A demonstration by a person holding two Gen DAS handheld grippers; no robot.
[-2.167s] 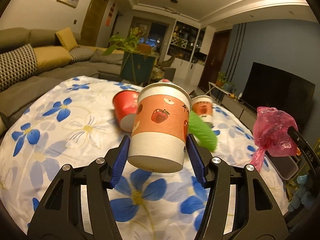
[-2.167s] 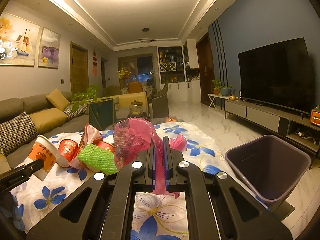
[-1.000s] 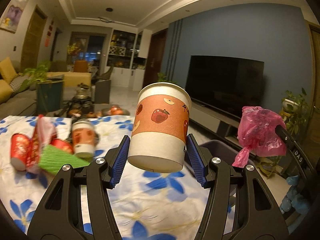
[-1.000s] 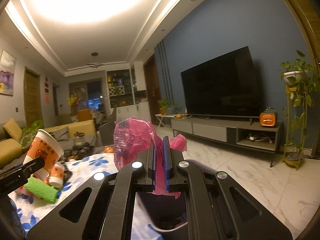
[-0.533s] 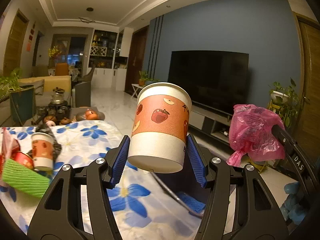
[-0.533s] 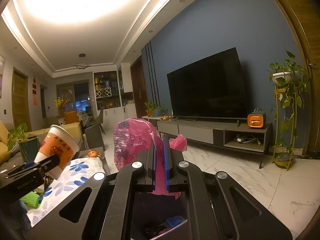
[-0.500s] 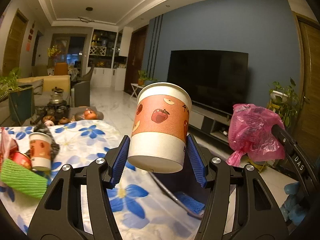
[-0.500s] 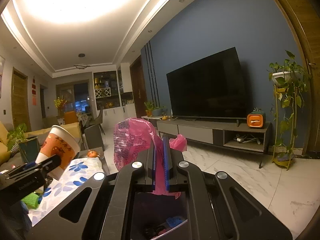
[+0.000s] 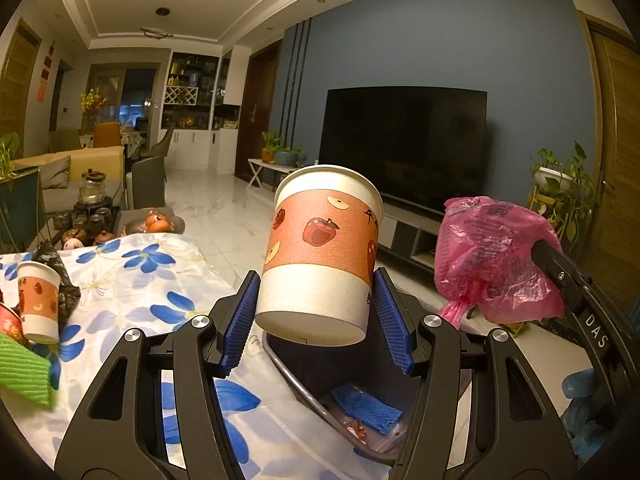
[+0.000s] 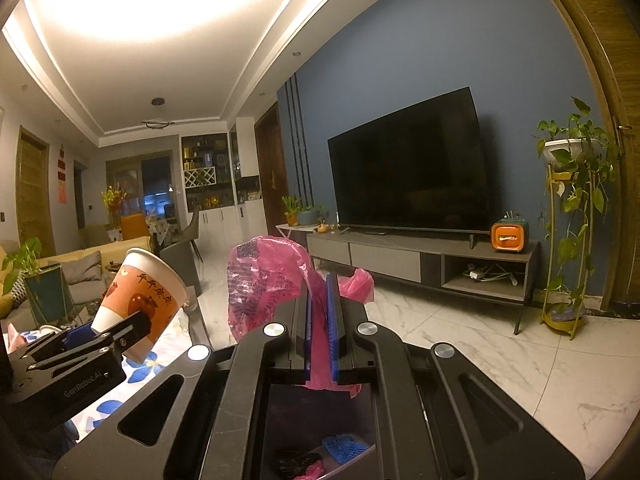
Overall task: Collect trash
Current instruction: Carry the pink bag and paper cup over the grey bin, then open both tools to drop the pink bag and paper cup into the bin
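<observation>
- Left gripper point(image 9: 316, 320) fingers pinch a paper cup point(image 9: 320, 256), near upright, mouth up, tilted slightly, above the trash bin point(image 9: 340, 396).
- Right gripper point(image 10: 319, 316) fingers press together on a crumpled pink bag point(image 10: 268, 280), over the bin too.
- Another cup point(image 9: 38, 300) stands on the bench point(image 9: 160, 296).

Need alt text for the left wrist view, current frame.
The left gripper holds an orange-banded paper cup above an open trash bin beside a blue-flowered tablecloth. At right, the right gripper clamps a pink plastic bag; a second cup stands on the table at left.
</observation>
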